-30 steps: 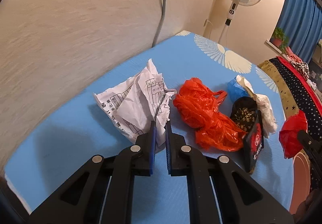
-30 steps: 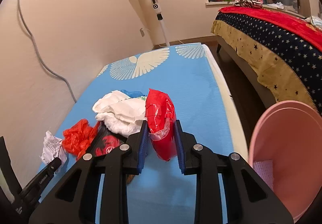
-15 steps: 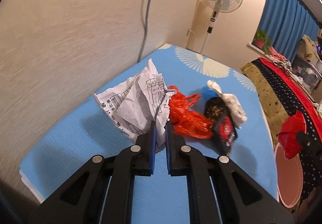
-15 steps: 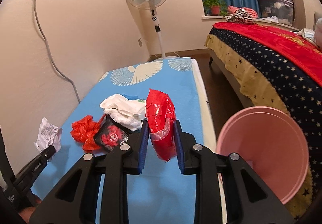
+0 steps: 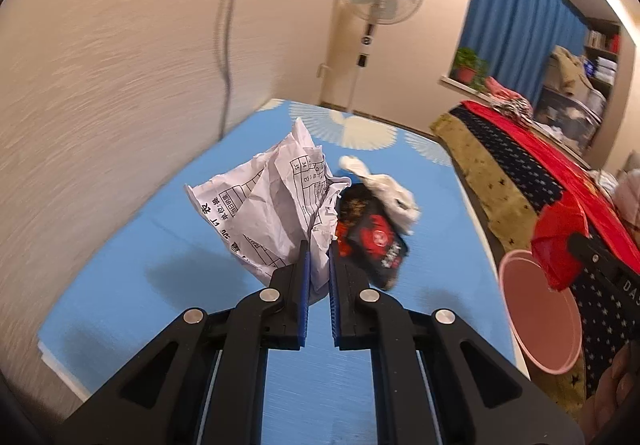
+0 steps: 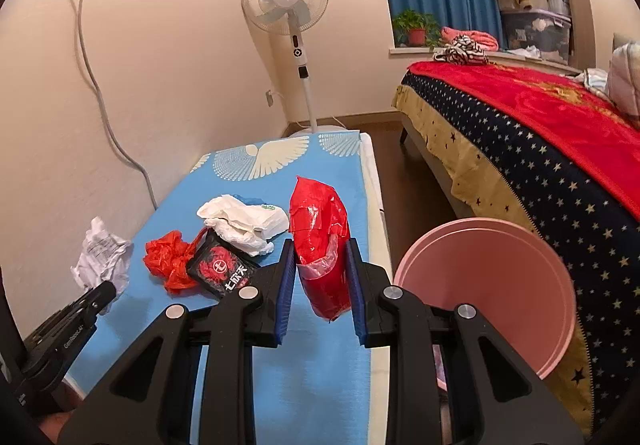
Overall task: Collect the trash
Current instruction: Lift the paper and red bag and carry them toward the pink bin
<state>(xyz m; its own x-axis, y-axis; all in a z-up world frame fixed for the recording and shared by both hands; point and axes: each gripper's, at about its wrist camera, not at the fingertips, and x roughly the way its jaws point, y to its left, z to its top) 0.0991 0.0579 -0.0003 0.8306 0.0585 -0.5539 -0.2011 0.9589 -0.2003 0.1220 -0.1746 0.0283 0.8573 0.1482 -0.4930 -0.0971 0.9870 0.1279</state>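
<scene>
My left gripper (image 5: 317, 249) is shut on a crumpled printed paper (image 5: 272, 205) and holds it above the blue mat (image 5: 160, 265). My right gripper (image 6: 320, 249) is shut on a red plastic wrapper (image 6: 320, 237), held above the mat's right edge, left of the pink bin (image 6: 488, 285). The bin also shows in the left wrist view (image 5: 540, 325), below the red wrapper (image 5: 560, 245). On the mat lie an orange plastic bag (image 6: 168, 257), a black and red snack packet (image 6: 220, 265) and a white crumpled bag (image 6: 244, 221).
The wall runs along the mat's left side with a grey cable (image 6: 104, 105). A standing fan (image 6: 288, 1) is at the far end. A bed with a red and starred blanket (image 6: 540, 133) is right of the bin, across a strip of floor.
Both grippers have risen and drawn back with their loads. The left view has swung right, bringing the pink bin in. The paper now hides the orange bag in the left view.
</scene>
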